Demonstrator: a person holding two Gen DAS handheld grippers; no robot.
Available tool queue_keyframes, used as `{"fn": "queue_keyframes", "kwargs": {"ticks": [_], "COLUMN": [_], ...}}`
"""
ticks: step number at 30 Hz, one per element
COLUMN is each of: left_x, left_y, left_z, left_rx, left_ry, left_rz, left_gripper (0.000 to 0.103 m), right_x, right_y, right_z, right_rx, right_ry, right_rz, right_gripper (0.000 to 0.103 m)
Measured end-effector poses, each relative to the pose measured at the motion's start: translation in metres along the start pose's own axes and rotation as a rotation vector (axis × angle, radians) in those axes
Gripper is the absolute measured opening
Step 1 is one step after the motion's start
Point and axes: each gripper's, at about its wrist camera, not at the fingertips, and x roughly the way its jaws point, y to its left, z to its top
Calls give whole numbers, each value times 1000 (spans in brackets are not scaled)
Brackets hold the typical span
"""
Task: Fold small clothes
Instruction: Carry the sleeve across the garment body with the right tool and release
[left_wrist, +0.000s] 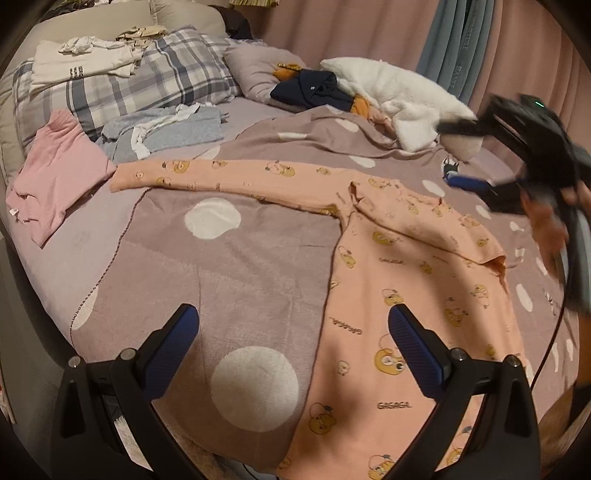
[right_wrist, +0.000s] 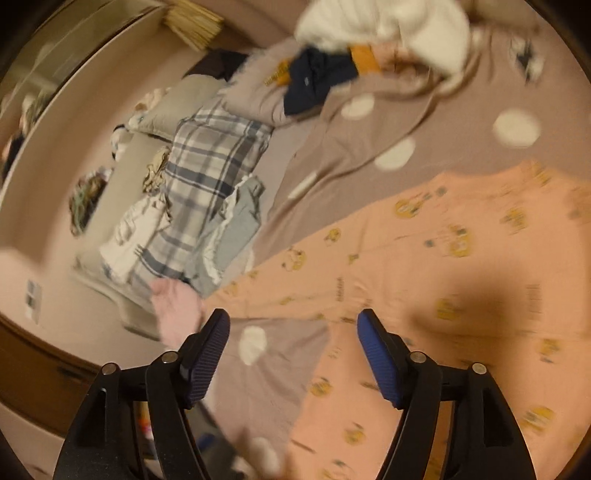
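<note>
Peach long-sleeved top (left_wrist: 399, 280) printed with yellow cartoon faces lies spread on the mauve blanket (left_wrist: 236, 280) with white spots that covers the bed. One sleeve (left_wrist: 229, 177) stretches out flat toward the left, its cuff just beside a crumpled pink garment (left_wrist: 55, 177) at the bed's edge. The other sleeve is folded in across the chest, its cuff (left_wrist: 496, 264) near the top's right side. The body runs down toward the near edge of the bed.

Left tool (left_wrist: 291, 332) hovers above the blanket with its blue-padded fingers (left_wrist: 177, 339) spread wide and nothing between them; the right-hand pad overlaps the top's body in this view, the left-hand one sits over bare blanket. Right tool (left_wrist: 476, 184) appears at the far right of the left wrist view, blurred, held in a hand (left_wrist: 546, 221) above the top's shoulder. In its own view the right tool (right_wrist: 293, 328) is likewise released, jaws apart and empty, over the peach top (right_wrist: 424, 280) near the armpit.

Farther up the bed sit a plaid pillow (left_wrist: 147, 85) with folded white clothes (left_wrist: 81, 62) on it, a grey-blue garment (left_wrist: 166, 129), a dark navy garment (left_wrist: 314, 88) and a white fleece item (left_wrist: 399, 99). Pink curtains (left_wrist: 351, 29) hang behind.
</note>
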Motion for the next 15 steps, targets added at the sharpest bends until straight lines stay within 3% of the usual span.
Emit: {"fn": "queue_keyframes", "kwargs": {"ticks": [4,7,11,15], "left_x": [-14,-18,-17,-2], "left_y": [-3,-4,2,28], "left_z": [2,3,8,20], "left_rx": [23,57,71,-29], "left_ry": [-48,-78,-110,-126], "left_rz": [8,26,39,11], "left_gripper": [103,103,103,103], "right_x": [-36,-55,-71,-68], "right_y": [5,6,8,0], "right_z": [-40,-71,-110,-148], "right_rx": [-46,-59,-108,-138], "right_ry": [-66,-72,-129,-114], "right_rz": [-75,-83,-293,-440], "right_gripper": [94,99,102,102]}}
